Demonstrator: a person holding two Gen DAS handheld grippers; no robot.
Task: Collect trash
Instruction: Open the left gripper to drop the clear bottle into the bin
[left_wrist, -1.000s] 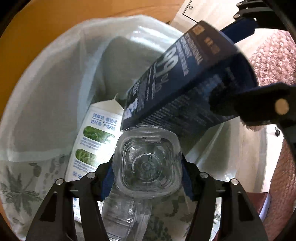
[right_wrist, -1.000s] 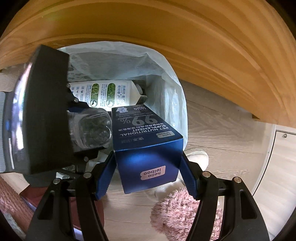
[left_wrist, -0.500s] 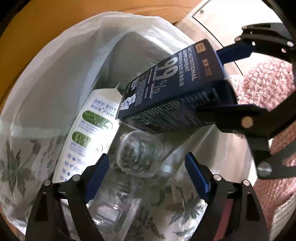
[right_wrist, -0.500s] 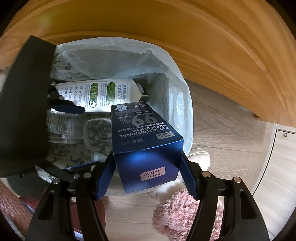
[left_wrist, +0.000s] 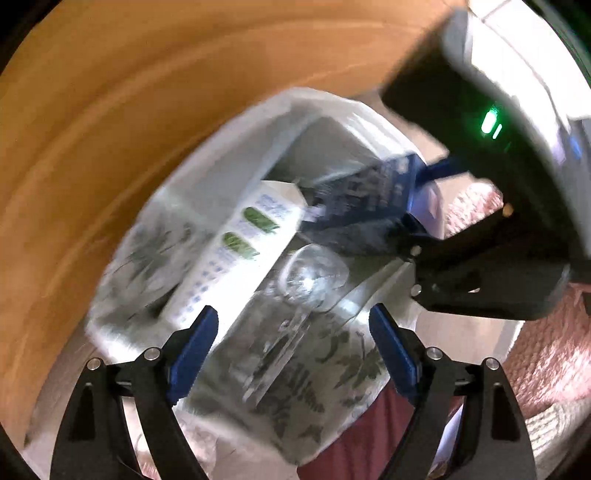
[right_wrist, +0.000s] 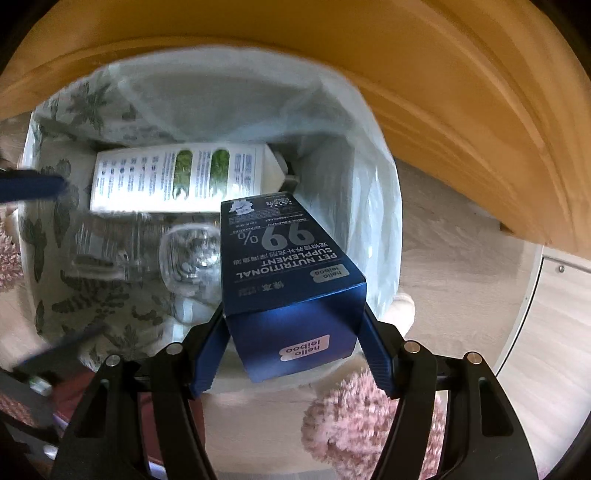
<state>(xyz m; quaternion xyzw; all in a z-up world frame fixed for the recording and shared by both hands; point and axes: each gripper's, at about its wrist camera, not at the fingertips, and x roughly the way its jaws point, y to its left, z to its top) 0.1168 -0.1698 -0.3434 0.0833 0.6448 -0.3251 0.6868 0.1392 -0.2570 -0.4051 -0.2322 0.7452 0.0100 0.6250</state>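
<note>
A bin lined with a white leaf-print bag (left_wrist: 207, 195) (right_wrist: 354, 155) stands on the floor below both grippers. Inside lie a white carton with green ovals (left_wrist: 240, 243) (right_wrist: 177, 177) and clear plastic cups (left_wrist: 314, 273) (right_wrist: 188, 258). My left gripper (left_wrist: 293, 343) hangs open above the bin with nothing between its fingers. My right gripper (right_wrist: 293, 354) is shut on a dark blue supplement box (right_wrist: 291, 280) (left_wrist: 369, 195), held tilted over the bin's mouth.
A curved wooden furniture edge (right_wrist: 443, 92) (left_wrist: 110, 129) overhangs the bin's far side. Pale wood floor (right_wrist: 450, 236) and a white cabinet (right_wrist: 554, 314) lie to the right. A pink fluffy rug (right_wrist: 354, 424) (left_wrist: 546, 350) lies beside the bin.
My left gripper let go of the clear cup, which dropped into the bin, and then rose away from the bag. My right gripper has kept the blue box over the bin.
</note>
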